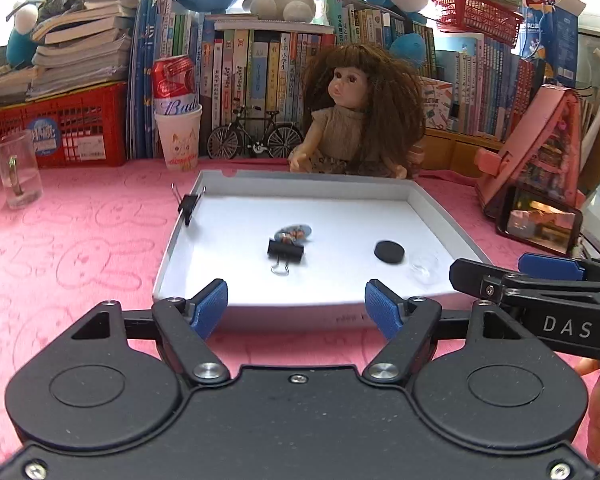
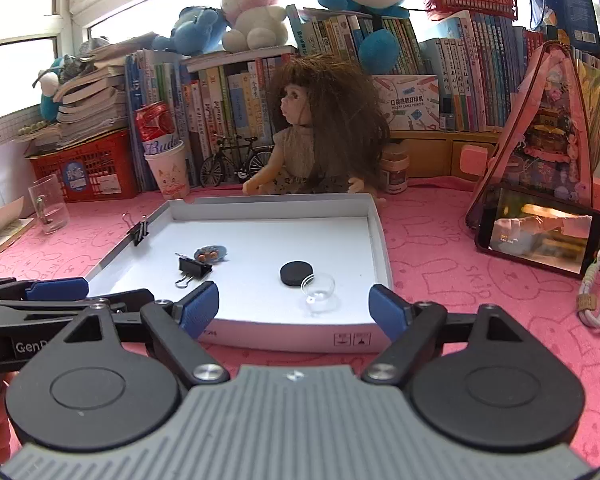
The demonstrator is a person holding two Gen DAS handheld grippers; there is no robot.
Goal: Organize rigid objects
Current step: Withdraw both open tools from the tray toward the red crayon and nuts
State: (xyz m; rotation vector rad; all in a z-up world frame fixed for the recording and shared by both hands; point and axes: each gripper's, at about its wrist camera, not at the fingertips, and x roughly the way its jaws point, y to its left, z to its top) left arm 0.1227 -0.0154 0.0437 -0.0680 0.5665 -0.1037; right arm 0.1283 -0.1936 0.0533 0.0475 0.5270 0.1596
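Both tongs, left and right, hung released, empty, at the tray's near edge. The clip lay mid-tray, handles pointing back toward them, straight ahead of left, so left was nearer.

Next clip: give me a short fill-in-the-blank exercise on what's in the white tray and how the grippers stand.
1. One binder clip lies on the tray floor; the other clip is clamped on the tray's ____ wall.
2. The round disc beside the clear cup is ____ in colour.
3. Both the left gripper and the right gripper are ____.
4. Behind the tray sits a ____ with brown hair.

Missing words: left; black; open; doll
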